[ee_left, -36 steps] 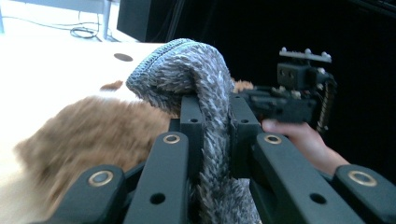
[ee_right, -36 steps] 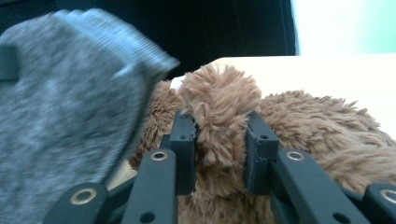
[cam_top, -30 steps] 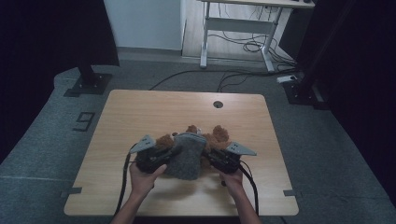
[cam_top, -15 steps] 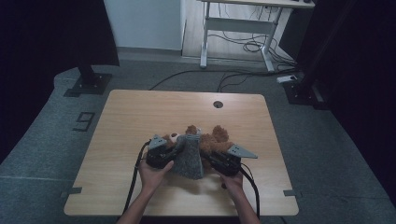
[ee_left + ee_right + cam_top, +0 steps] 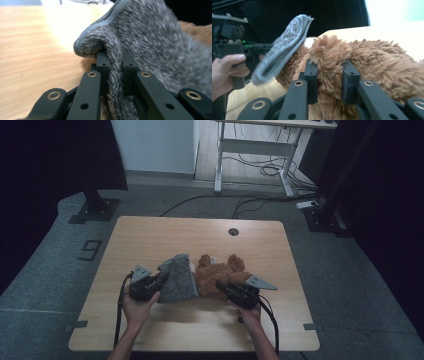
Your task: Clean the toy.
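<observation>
A brown plush bear (image 5: pixel 220 272) lies on the wooden table (image 5: pixel 150 235), near the front. A grey fuzzy garment (image 5: pixel 177 281) lies against the bear's left side, with one edge lifted. My left gripper (image 5: pixel 161 279) is shut on a fold of it; in the left gripper view the grey garment (image 5: pixel 155 45) is pinched between the jaws of the left gripper (image 5: pixel 115 60). My right gripper (image 5: pixel 221 285) is shut on the bear; in the right gripper view the jaws of the right gripper (image 5: pixel 329 67) squeeze a brown limb of the bear (image 5: pixel 387 67). There the garment (image 5: pixel 284 47) hangs off to the left.
A round cable hole (image 5: pixel 233 231) sits at the table's far edge. Beyond the table are a desk frame (image 5: pixel 252 150) with floor cables, a black stand base (image 5: pixel 95 207) at the left, and a "9" marker (image 5: pixel 90 249) on the carpet.
My left gripper first slid right, then pulled left with the grey garment, uncovering more of the bear. My right gripper has stayed on the bear.
</observation>
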A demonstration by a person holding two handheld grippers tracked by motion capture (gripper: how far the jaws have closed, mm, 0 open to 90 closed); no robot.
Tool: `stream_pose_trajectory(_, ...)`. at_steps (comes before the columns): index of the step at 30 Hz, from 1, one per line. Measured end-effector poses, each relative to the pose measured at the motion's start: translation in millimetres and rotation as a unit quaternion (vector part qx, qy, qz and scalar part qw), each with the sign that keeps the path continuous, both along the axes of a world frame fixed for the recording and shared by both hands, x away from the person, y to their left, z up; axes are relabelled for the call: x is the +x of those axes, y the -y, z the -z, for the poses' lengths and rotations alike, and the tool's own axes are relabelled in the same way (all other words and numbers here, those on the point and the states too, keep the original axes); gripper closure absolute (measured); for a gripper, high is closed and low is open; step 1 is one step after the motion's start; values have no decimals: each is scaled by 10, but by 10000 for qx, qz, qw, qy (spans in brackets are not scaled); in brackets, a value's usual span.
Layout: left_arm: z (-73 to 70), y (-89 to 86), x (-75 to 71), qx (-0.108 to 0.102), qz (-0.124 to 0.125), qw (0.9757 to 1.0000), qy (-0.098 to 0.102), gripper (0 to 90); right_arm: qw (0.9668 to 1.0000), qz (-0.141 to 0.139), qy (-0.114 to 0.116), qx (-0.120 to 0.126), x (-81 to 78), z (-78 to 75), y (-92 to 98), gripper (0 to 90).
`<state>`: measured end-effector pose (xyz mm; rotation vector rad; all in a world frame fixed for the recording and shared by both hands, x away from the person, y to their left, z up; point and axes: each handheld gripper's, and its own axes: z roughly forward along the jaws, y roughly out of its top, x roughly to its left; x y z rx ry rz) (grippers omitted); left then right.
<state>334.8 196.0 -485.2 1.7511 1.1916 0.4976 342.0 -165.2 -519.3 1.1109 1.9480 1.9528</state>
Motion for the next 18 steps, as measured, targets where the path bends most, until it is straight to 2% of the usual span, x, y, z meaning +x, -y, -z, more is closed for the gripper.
stream_pose_trajectory(2,61,-80,-2,26,-112,9999,-96,796,10000,5,-12,12,-4,2,0,714)
stream_pose_trajectory(5,68,-146,-45,-138,-160,9997,-94,796,10000,-3,-39,42,-10,7,-1,714)
stream_pose_trajectory(7,-24,-122,-94,-224,-92,9997,39,796,10000,-2,-36,44,-12,2,-3,714)
stream_pose_trajectory(10,-253,22,-156,-307,160,9990,296,795,10000,13,-34,40,-17,-10,-13,714)
stream_pose_trajectory(12,-434,211,-186,-290,402,9977,465,795,10000,41,-22,49,-25,-14,-25,715)
stream_pose_trajectory(15,-589,525,-204,-188,719,9953,613,795,10000,75,-15,57,-42,-19,-48,715)
stream_pose_trajectory(18,-628,930,-148,-186,1108,9922,536,794,9999,89,-30,80,-45,-19,-52,715)
